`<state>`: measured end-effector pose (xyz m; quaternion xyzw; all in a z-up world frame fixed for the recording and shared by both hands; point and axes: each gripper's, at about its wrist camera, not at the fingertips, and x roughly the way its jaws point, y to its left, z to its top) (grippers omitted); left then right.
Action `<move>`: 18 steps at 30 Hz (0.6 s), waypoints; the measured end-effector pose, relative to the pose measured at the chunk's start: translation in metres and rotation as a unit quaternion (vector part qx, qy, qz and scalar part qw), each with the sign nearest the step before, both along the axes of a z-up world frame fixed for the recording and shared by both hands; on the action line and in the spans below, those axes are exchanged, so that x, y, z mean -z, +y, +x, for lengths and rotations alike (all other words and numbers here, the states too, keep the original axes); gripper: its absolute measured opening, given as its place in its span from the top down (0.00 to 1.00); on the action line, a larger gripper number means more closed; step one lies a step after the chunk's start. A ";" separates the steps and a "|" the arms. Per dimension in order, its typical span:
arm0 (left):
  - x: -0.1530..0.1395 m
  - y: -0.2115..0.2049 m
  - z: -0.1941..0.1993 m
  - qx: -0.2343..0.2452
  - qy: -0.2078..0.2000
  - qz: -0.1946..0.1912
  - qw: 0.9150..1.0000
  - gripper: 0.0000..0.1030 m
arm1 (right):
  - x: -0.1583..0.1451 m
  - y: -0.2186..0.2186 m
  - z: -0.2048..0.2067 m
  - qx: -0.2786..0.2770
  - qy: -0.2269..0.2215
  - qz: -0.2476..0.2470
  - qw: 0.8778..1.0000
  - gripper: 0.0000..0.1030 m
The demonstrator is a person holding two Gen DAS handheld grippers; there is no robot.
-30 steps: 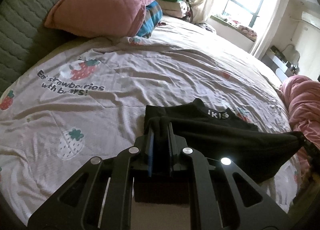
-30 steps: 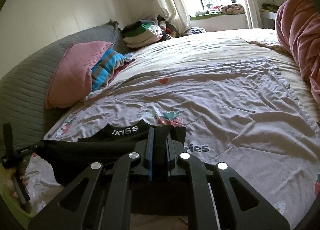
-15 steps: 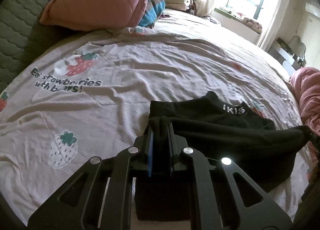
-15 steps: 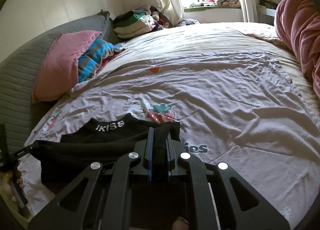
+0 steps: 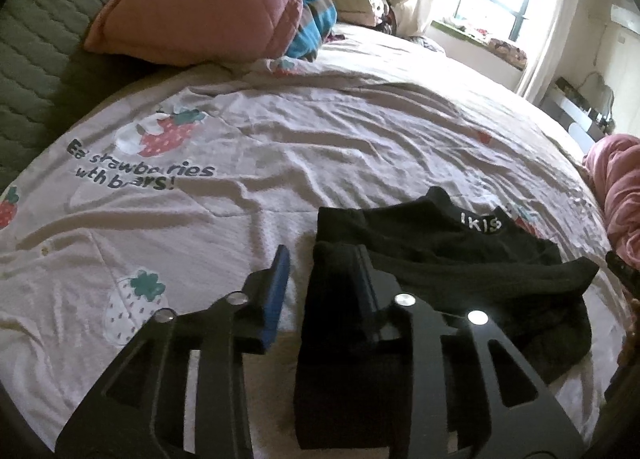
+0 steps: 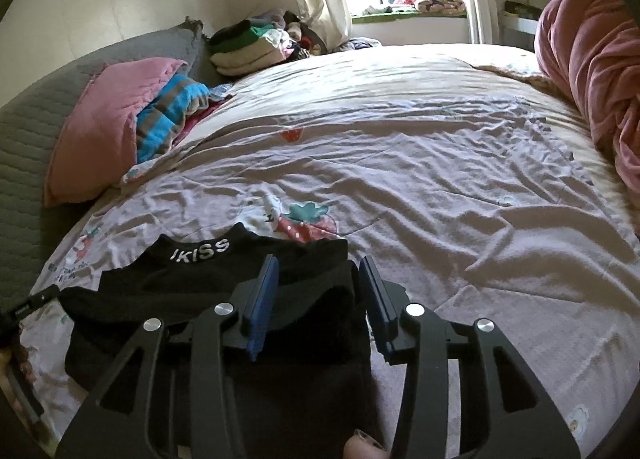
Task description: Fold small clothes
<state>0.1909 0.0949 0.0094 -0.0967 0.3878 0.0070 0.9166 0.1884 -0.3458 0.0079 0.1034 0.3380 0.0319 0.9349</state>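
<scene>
One black garment (image 5: 460, 259) lies on the bed (image 5: 320, 147). Your left hand-held gripper (image 5: 320, 271) and right hand-held gripper (image 6: 316, 283) are both opening, with its fabric loose between the jaws.

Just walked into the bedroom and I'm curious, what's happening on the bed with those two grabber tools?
A person is folding a small black garment on the bed, holding a gripper in each hand. The fabric has been doubled over, and both the left gripper and the right gripper are opening their jaws to let go. In each view the cloth sits between the jaws, no longer pinched. The garment lies on the strawberry-print sheet, its lettered waistband on the far side.
</scene>
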 end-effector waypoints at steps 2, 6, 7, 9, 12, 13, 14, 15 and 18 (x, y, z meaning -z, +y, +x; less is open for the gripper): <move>-0.006 0.002 -0.006 0.000 -0.010 -0.005 1.000 0.67 | -0.004 0.002 -0.008 -0.006 -0.007 -0.006 1.000 0.59; -0.015 -0.006 -0.017 0.014 -0.023 0.003 1.000 0.60 | -0.010 0.012 -0.027 -0.032 -0.017 -0.021 0.999 0.58; -0.016 -0.010 -0.021 0.022 -0.025 0.008 0.999 0.58 | -0.010 0.016 -0.032 -0.041 -0.019 -0.027 0.999 0.58; -0.015 -0.018 -0.025 0.034 -0.020 0.016 0.999 0.57 | -0.009 0.021 -0.039 -0.053 -0.018 -0.035 0.998 0.58; -0.003 -0.030 -0.027 0.062 0.007 0.014 0.998 0.64 | -0.003 0.031 -0.049 -0.082 -0.005 -0.042 0.996 0.69; 0.004 -0.037 -0.026 0.073 0.019 0.022 0.997 0.76 | 0.001 0.035 -0.052 -0.091 0.002 -0.045 0.995 0.70; 0.010 -0.042 -0.027 0.081 0.028 0.030 0.996 0.82 | 0.004 0.038 -0.055 -0.096 0.007 -0.047 0.994 0.70; 0.017 -0.048 -0.026 0.091 0.039 0.041 0.994 0.91 | 0.009 0.042 -0.058 -0.104 0.013 -0.051 0.993 0.70; 0.037 -0.061 -0.026 0.109 0.066 0.052 0.990 0.93 | 0.024 0.054 -0.063 -0.122 0.035 -0.058 0.990 0.74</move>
